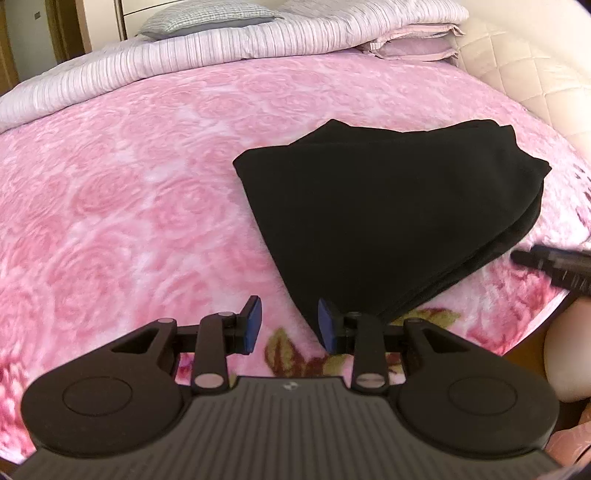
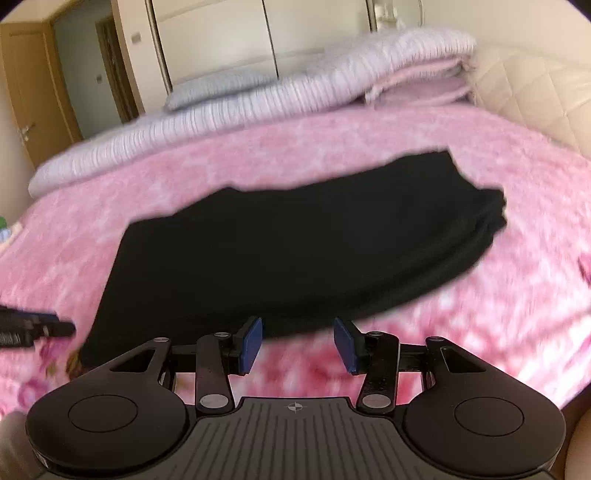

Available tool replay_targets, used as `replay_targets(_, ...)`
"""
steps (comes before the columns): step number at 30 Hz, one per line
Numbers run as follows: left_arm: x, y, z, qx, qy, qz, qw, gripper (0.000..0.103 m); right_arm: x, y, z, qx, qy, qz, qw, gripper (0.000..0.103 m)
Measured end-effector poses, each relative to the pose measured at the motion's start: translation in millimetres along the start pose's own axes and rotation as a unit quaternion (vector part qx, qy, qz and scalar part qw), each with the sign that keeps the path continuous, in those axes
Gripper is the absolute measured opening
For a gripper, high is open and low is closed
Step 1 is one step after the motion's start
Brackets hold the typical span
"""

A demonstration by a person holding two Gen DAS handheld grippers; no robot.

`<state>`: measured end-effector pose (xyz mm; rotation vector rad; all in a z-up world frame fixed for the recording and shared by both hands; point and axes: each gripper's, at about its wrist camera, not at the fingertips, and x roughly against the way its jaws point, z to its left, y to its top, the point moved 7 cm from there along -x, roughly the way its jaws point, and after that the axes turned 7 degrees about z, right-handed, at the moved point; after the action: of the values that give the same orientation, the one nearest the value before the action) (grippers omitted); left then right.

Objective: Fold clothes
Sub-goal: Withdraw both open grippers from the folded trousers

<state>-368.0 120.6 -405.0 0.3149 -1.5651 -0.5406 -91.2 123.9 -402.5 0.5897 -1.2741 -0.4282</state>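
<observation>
A black garment, folded into a thick flat bundle, lies on the pink rose-patterned blanket. My left gripper hovers at the bundle's near corner. Its blue pads stand apart with only blanket and the tip of that corner between them, and nothing is gripped. In the blurred right wrist view the same garment stretches across the middle. My right gripper is open just in front of its near edge, over the blanket. Each gripper shows in the other's view: the right gripper and the left gripper.
A folded pale striped quilt with a grey checked pillow and pink pillows lies along the far side of the bed. A cream quilted headboard rises at the right. Wardrobe doors and a wooden door stand beyond.
</observation>
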Motion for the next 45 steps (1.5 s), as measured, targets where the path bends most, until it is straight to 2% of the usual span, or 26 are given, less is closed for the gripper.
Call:
replay_targets(2,12.4,-5.0,-2.0,-0.002,0.004,-0.005,1.0,0.029,7.2,-7.4,7.4,-0.002,-0.007,0.005,1.0,0.047)
replay_targets(5,34.3,-10.6,-4.6,-0.007,0.004,-0.022,0.9997,0.029,36.7,-9.9,17.9,-0.01,0.012,-0.031,0.999,0.047)
replay_targets(7,48.7,-12.9,-5.2,-0.007,0.004,-0.034,0.9994,0.03,53.9,-9.6,25.6,-0.001,0.01,-0.049,0.999,0.047)
replay_targets(12,80.0,-18.3,-6.5,-0.011,0.001,-0.063,0.998,0.03,85.1,-18.1,43.3,0.022,0.006,-0.071,0.997,0.047)
replay_targets(14,88.9,-22.1,-5.2,-0.01,-0.007,-0.07,0.9975,0.03,92.3,-21.9,49.3,0.029,0.006,-0.078,0.996,0.047)
replay_targets(17,95.2,-30.6,6.6,0.007,-0.039,-0.07,0.9967,0.03,99.2,-24.8,59.4,0.059,0.002,-0.09,0.994,0.047)
replay_targets(20,93.5,-40.4,22.5,0.037,-0.062,-0.06,0.9956,0.03,99.1,-27.0,72.8,0.106,-0.002,-0.094,0.99,0.047)
replay_targets(23,80.8,-48.4,35.2,0.06,-0.063,-0.042,0.9954,0.03,84.9,-29.6,87.8,0.162,-0.012,-0.082,0.983,0.047)
replay_targets(25,69.4,-50.8,38.7,0.07,-0.076,-0.03,0.9942,0.03,68.9,-33.3,97.9,0.193,-0.016,-0.065,0.979,0.047)
replay_targets(29,38.9,-51.7,41.1,0.113,-0.12,0.003,0.9863,0.03,33.4,-44.0,118.4,0.249,-0.02,-0.035,0.968,0.047)
replay_targets(31,24.2,-50.7,43.7,0.137,-0.139,0.019,0.9806,0.03,16.2,-51.5,127.4,0.293,-0.026,-0.026,0.955,0.047)
replay_targets(34,7.7,-46.4,50.2,0.165,-0.153,0.03,0.9739,0.03,-7.8,-63.0,145.1,0.382,-0.047,-0.035,0.922,0.048)
replay_targets(37,-1.3,-41.4,56.5,0.176,-0.156,0.03,0.9715,0.03,-26.3,-73.2,162.7,0.465,-0.065,-0.059,0.881,0.052)
replay_targets(41,-9.4,-34.8,62.6,0.182,-0.164,0.03,0.9692,0.03,-49.7,-90.8,186.8,0.568,-0.078,-0.086,0.815,0.059)
replay_targets(45,-15.7,-30.3,66.2,0.185,-0.167,0.03,0.9679,0.03,-64.3,-99.7,197.9,0.624,-0.092,-0.118,0.767,0.063)
